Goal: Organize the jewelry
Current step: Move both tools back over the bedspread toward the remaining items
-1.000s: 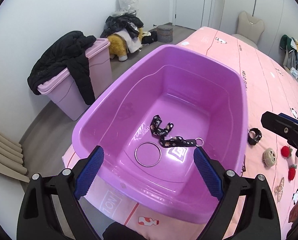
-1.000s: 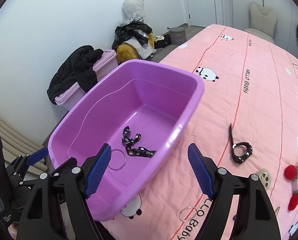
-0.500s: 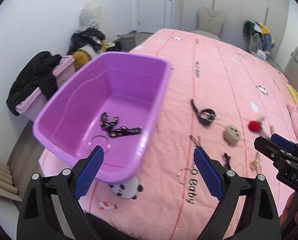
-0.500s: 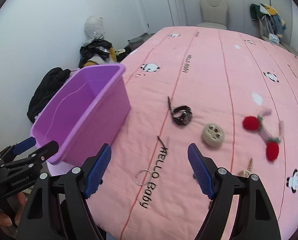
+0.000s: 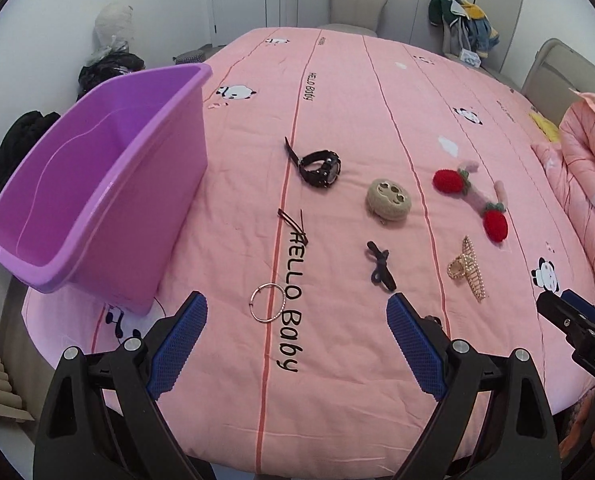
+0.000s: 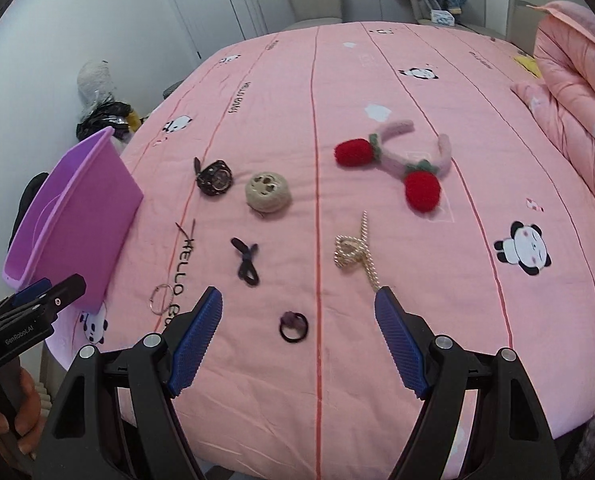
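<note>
- Pink panda-print bedspread (image 5: 337,80) fills both views, with one purple tub (image 5: 97,184) at its left edge.
- Loose pieces on it, one of each: a black watch (image 5: 319,167), a beige round clip (image 5: 388,200), a strawberry headband (image 6: 401,160), a gold claw clip (image 5: 467,268), a dark bow tie (image 5: 380,266), a thin bangle (image 5: 268,303), a hairpin (image 5: 293,224), and a black ring tie (image 6: 293,327).
- Left gripper (image 5: 296,338) hangs with jaws spread wide and empty; the bangle lies just ahead, between its fingers.
- Right gripper (image 6: 298,338) is likewise agape and empty; the ring tie sits between its fingers, the gold claw clip just beyond the right one.
</note>
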A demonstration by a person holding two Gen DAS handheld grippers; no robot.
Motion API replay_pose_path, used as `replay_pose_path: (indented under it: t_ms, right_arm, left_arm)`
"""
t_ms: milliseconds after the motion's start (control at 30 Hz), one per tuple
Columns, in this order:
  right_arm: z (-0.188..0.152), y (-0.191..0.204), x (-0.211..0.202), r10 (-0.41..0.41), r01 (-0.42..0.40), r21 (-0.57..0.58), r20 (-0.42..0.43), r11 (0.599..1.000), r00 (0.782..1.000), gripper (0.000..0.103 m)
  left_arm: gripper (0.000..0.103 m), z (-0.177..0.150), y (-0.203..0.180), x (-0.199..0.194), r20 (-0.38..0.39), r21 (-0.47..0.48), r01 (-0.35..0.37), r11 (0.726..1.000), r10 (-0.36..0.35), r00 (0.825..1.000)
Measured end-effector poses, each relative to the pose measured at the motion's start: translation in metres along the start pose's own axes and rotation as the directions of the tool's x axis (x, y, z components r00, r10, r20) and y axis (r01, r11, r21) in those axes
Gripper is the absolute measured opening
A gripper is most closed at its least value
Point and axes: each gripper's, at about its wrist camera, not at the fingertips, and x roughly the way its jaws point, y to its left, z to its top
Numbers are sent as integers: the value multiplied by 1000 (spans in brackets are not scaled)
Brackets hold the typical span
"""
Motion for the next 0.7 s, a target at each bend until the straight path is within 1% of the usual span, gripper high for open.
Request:
replay_pose_path:
  t_ms: [133,200,300,400,500,567,700]
  right_arm:
    - [-16,-21,6,-19,19,20,13,1000,1000,75]
    - [-22,-28,11,-22,22,33,6,999,1000,75]
    - [-30,-37,21,-24,24,39,-6,999,1000,75]
    - [-36,-44,31,-36,36,32,-11,999,999,75]
    - [-39,-49,42,-32,32,41,-17,999,999,75]
    - [-40,-51,50,-34,35,42,-26,999,999,75]
    - [-39,-50,64,-38,40,40,-45,998,998,75]
  left_arm:
    - [90,-14,-15,15,-7,22,-5,1000,5,1000]
    - [90,-20,-17,22,-13,27,-14,1000,14,1000]
    - [90,-32,-5,34,-24,6,-26,1000,26,999]
    - [90,-41,13,44,-38,-22,-60,998,59,998]
    - [90,-44,29,56,-61,-41,-88,995,86,994]
    - [90,-44,34,63,-70,-47,-102,994,99,993]
    - [90,-42,33,77,-87,-43,-97,994,93,992]
